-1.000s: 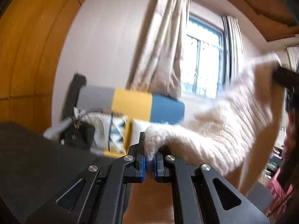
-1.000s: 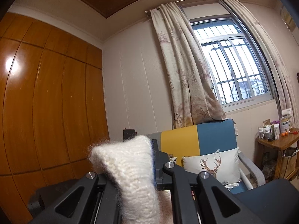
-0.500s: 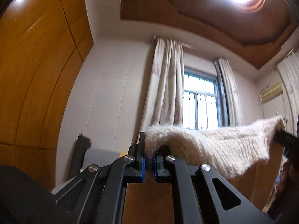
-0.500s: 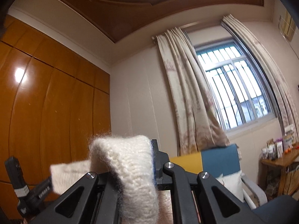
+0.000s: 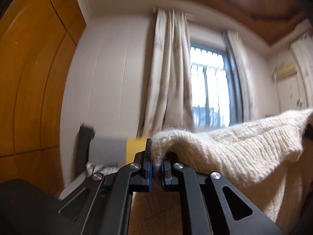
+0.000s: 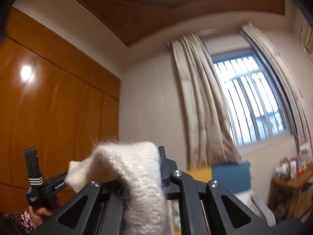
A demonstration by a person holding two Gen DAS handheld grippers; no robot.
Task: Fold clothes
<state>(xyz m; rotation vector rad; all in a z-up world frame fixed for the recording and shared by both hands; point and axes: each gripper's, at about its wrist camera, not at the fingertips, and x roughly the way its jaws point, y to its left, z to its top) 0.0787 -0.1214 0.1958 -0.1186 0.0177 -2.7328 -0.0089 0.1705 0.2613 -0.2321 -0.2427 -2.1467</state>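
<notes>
The left gripper point(image 5: 156, 167) is held up high and pinches the fluffy white sweater point(image 5: 234, 152) tight. The right gripper point(image 6: 156, 168) is up high too, and it squeezes the sweater's other end.

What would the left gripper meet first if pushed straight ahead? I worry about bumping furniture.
Probably the grey and yellow chair back, just beyond the left gripper, which is shut on the white sweater. Depth is unclear; the curtain hangs behind.

Nothing is resting under the cream knitted sweater point(image 5: 234, 152): it is hanging in the air, stretched between the left gripper point(image 5: 156, 171) and the right gripper point(image 6: 159, 168), whose jaws are clamping its edges.
</notes>
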